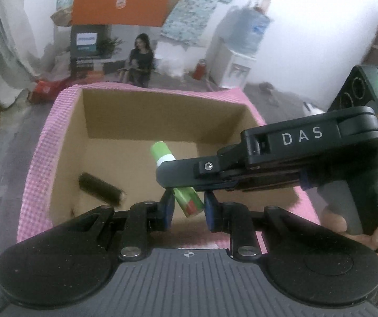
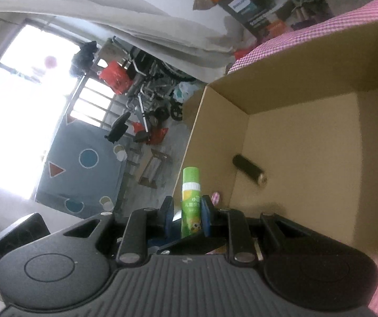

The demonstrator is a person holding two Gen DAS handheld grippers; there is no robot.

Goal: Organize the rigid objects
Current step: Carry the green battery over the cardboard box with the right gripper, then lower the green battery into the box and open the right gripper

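Observation:
A green glue stick (image 1: 189,201) with a white band hangs over the open cardboard box (image 1: 162,111). My right gripper (image 1: 166,177) reaches in from the right and is shut on the glue stick (image 2: 190,198). My left gripper (image 1: 189,206) sits just under it, its blue pads on either side of the stick's lower end with small gaps, open. A dark cylinder (image 1: 101,187) lies on the box floor at the left; it also shows in the right wrist view (image 2: 249,169).
The box (image 2: 307,84) stands on a pink checked cloth (image 1: 37,185). Behind it are a printed carton (image 1: 88,45), an orange board (image 1: 120,2) and a water dispenser (image 1: 241,52). A patterned mat (image 2: 83,169) lies on the floor beside a window.

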